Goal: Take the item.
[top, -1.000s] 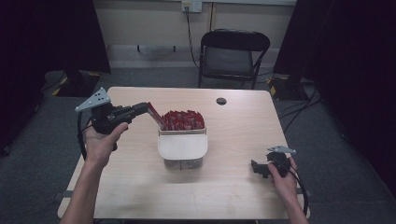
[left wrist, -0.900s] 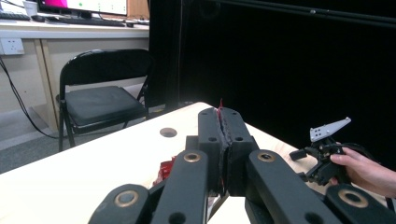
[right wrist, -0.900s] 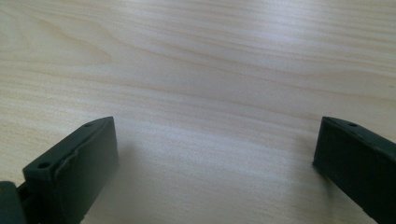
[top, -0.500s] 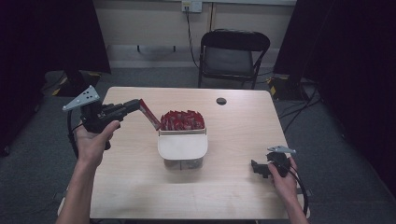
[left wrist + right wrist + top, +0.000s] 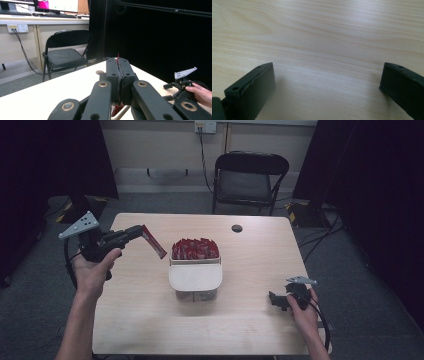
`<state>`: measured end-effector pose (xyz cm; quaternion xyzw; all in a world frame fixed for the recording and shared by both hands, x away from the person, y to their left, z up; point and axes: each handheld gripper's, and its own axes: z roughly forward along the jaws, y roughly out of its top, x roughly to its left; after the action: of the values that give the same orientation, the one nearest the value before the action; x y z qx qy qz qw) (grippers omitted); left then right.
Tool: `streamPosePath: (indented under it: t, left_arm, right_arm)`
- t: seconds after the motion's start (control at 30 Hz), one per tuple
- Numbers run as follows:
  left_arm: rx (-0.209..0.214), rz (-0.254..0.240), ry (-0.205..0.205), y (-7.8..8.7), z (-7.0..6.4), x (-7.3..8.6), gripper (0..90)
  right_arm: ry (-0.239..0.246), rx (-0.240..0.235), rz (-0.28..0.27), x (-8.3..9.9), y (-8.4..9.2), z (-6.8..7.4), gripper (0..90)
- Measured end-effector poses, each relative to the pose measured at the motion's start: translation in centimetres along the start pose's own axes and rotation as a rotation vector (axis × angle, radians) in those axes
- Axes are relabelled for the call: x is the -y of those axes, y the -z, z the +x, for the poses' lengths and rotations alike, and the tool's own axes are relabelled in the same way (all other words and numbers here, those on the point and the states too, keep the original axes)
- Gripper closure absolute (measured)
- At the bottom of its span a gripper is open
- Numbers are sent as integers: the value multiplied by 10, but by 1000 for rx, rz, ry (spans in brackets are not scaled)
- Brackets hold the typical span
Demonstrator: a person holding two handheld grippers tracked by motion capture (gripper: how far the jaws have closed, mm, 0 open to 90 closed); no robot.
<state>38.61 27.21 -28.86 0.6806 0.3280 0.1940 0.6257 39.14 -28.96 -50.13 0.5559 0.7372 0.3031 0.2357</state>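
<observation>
Pale wood-grain table (image 5: pixel 150 330), rectangular with rounded corners, smooth and matte, on grey carpet. Near its centre in the high view, a small clear-walled container (image 5: pixel 195 279) with a rounded cream front flap, packed along its upper part with upright glossy red sachets (image 5: pixel 195 248), their tops jagged like a row of teeth. Toward the upper middle of the table, a small dark round disc (image 5: pixel 236 228), well apart from the container.

At the left of the high view, left gripper (image 5: pixel 139 232) raised over the table's left edge in a hand (image 5: pixel 93 270), grey three-cornered plate on top, jaws pressed together on one flat red sachet (image 5: pixel 154 242) that slants down and rightward toward the container without touching it. In the left gripper view, the same jaws (image 5: pixel 117 71) seen end-on: blocky black plastic with brass-coloured pivot pins, closed flat against each other, a thin red sliver of the sachet (image 5: pixel 117 56) poking out at the tips.

At the lower right of the high view, right gripper (image 5: pixel 276 300) low over the table, held in a hand (image 5: pixel 303 312), cable looping off the table's edge. In the right gripper view, its two black jaws (image 5: pixel 325 82) spread wide with bare, finely streaked wood between them, holding nothing.

Beyond the table at the upper middle, a black folding chair (image 5: pixel 250 182) with a padded seat and thin metal frame, against a cream wall with a socket (image 5: pixel 205 126).
</observation>
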Motion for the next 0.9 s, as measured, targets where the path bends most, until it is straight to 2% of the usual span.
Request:
streamPosePath:
  t: [0.27, 0.37, 0.7, 0.9]
  left_arm:
    - [-26, 21, -1, -1, 6, 4, 886]
    - [-54, 40, -12, -3, 8, 6, 886]
    - [-76, 68, 12, -9, 22, 19, 886]
    - [-91, 117, 26, -13, 30, 33, 887]
  right_arm:
    - [0, 0, 0, 0, 0, 0, 0]
    - [0, 0, 0, 0, 0, 0, 0]
    - [0, 0, 0, 0, 0, 0, 0]
    - [0, 0, 0, 0, 0, 0, 0]
